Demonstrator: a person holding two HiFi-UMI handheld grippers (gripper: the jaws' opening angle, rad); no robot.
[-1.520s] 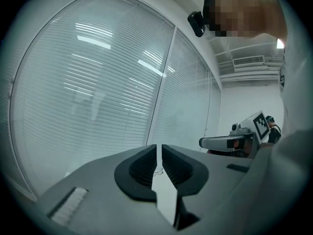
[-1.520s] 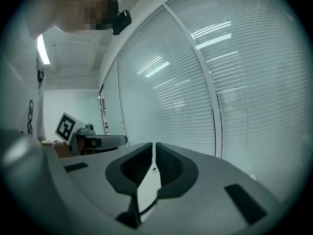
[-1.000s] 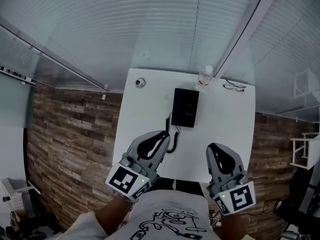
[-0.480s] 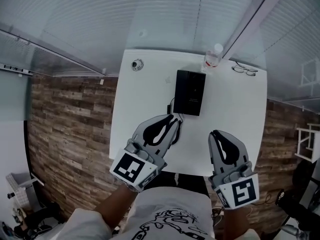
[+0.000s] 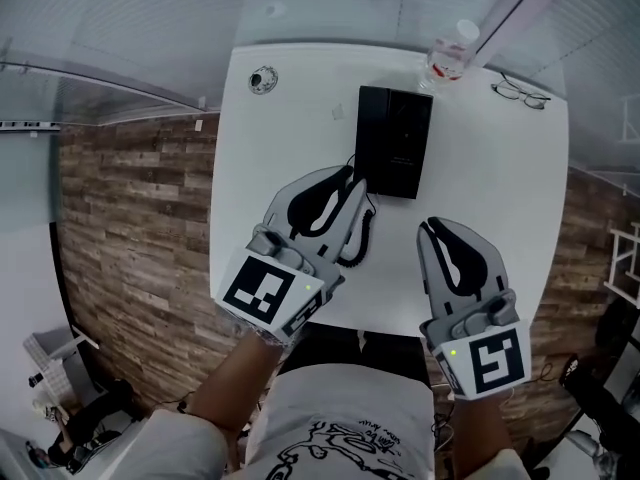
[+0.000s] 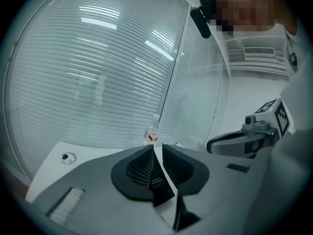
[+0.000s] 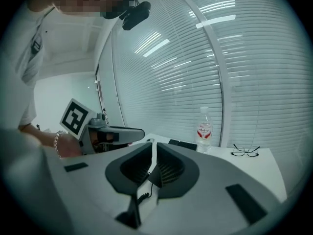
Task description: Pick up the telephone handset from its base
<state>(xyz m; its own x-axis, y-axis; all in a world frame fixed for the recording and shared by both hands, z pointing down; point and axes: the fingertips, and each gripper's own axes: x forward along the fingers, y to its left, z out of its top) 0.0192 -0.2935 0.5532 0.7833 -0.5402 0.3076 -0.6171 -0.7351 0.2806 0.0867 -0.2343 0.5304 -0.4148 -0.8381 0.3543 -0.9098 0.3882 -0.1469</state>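
Left gripper (image 5: 350, 181) and right gripper (image 5: 432, 230) hover, jaws pressed together, empty, just short of the black telephone (image 5: 397, 140), handset (image 5: 372, 133) apparently cradled. Approach, I'd judge — next, jaws must spread around it.

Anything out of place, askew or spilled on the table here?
Nothing stands out. The telephone lies flat on the table, the bottle stands upright at the far edge, the glasses rest near the far right corner, and nothing is spilled.
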